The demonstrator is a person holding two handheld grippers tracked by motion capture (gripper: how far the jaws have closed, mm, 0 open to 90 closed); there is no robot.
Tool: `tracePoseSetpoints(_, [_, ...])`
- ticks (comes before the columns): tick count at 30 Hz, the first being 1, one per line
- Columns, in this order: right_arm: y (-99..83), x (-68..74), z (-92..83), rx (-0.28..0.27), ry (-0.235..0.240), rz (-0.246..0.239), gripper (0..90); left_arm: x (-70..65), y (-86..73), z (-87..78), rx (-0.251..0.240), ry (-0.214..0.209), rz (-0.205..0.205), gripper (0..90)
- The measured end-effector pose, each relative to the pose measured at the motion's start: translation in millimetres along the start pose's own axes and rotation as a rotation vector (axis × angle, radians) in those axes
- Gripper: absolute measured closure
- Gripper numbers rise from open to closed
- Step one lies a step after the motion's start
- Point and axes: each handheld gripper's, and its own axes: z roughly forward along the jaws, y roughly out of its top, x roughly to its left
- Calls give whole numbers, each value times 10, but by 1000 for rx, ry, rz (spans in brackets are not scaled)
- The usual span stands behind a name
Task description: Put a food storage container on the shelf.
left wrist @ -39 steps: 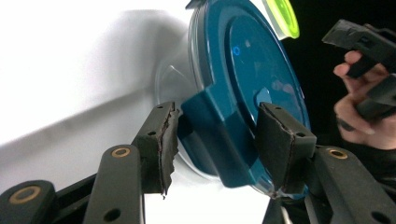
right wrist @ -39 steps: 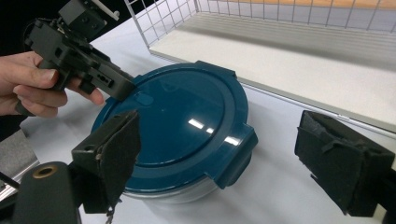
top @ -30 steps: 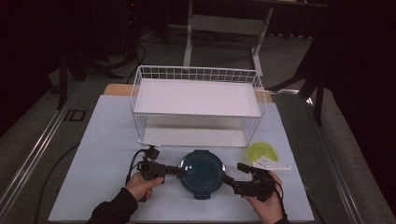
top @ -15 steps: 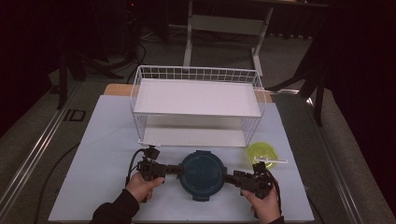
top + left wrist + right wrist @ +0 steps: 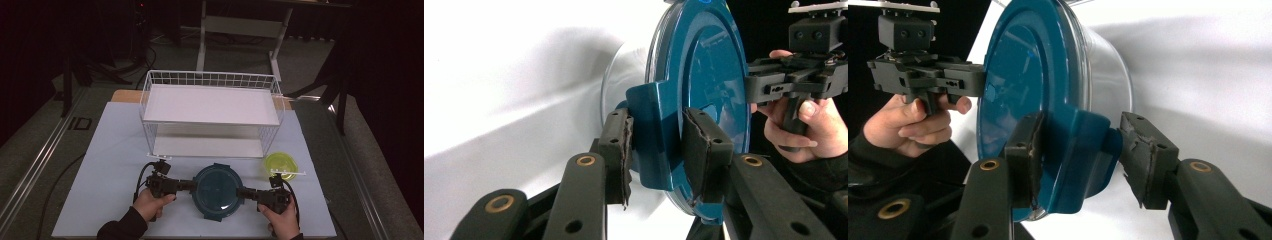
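Note:
A round container with a dark teal lid (image 5: 218, 191) sits near the front of the white mat. My left gripper (image 5: 188, 185) reaches its left side and my right gripper (image 5: 245, 192) its right side. In the left gripper view, the left gripper (image 5: 659, 140) has its pads pressed on the lid's side clip (image 5: 649, 150). The right gripper view shows the right gripper (image 5: 1080, 145) with its pads against the opposite clip (image 5: 1083, 155). Both pairs of jaws have just been closing, each with a clip between them. A clear bowl wall (image 5: 1108, 75) shows under the lid.
A white wire rack (image 5: 212, 107) with two shelves stands behind the container. A yellow-green bowl (image 5: 280, 164) with a white stick (image 5: 289, 172) across it sits just behind my right hand. The white mat (image 5: 110, 165) stretches out to the left.
My right gripper swung in from an angle to line up with the lid's right clip, and its jaws narrowed around it. The left jaws narrowed on the left clip. The container stayed put.

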Motion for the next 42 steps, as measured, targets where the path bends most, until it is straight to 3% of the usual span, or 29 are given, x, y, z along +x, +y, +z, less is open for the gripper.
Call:
tracePoseSetpoints(5, [-22,14,-18,13,17,-2,544,-15,-36,0,27,7,20,648])
tracePoseSetpoints(17, [-8,62,-7,18,53,-20,566,-65,-119,-53,14,36,-10,667])
tracePoseSetpoints(30, [10,88,-17,26,69,-26,575,-120,-124,-78,11,66,3,683])
tracePoseSetpoints(35, [34,88,-18,25,71,-28,576,-135,-95,-98,7,64,3,683])
tracePoseSetpoints(42, [157,194,-92,0,85,-47,577,-239,40,-209,-24,62,18,687])
